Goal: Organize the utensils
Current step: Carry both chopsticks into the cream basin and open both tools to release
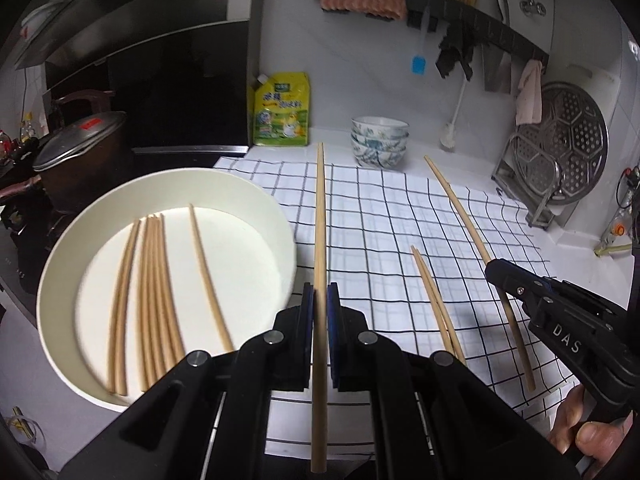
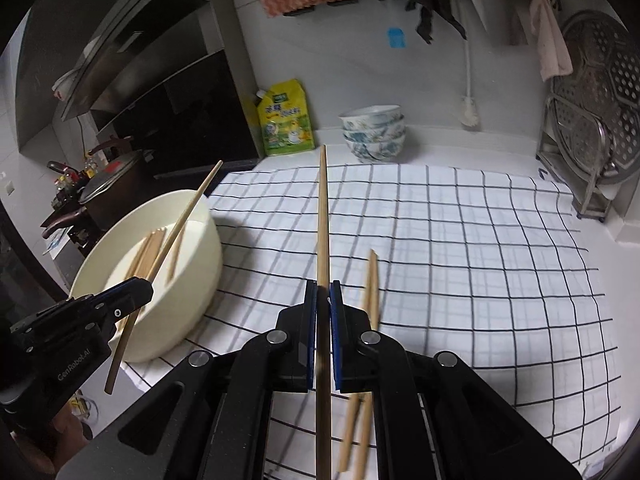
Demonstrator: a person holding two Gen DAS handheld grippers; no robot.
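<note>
My left gripper [image 1: 320,300] is shut on a wooden chopstick [image 1: 320,220] held above the checked cloth, beside the white bowl [image 1: 256,192]. Several chopsticks [image 1: 156,292] lie in the bowl. My right gripper [image 2: 323,296] is shut on another chopstick [image 2: 323,216]; it also shows in the left wrist view [image 1: 496,272] with its chopstick [image 1: 460,208]. The left gripper [image 2: 146,286] and its chopstick [image 2: 188,216] show over the bowl [image 2: 200,280] in the right wrist view. Two loose chopsticks [image 1: 434,300] lie on the cloth, also seen in the right wrist view [image 2: 372,288].
A checked cloth [image 1: 380,208] covers the counter. Stacked patterned bowls [image 1: 379,142] and a yellow pouch [image 1: 282,110] stand at the back. A steamer rack [image 1: 568,140] stands at the right. A pot [image 1: 80,148] sits on the stove at the left.
</note>
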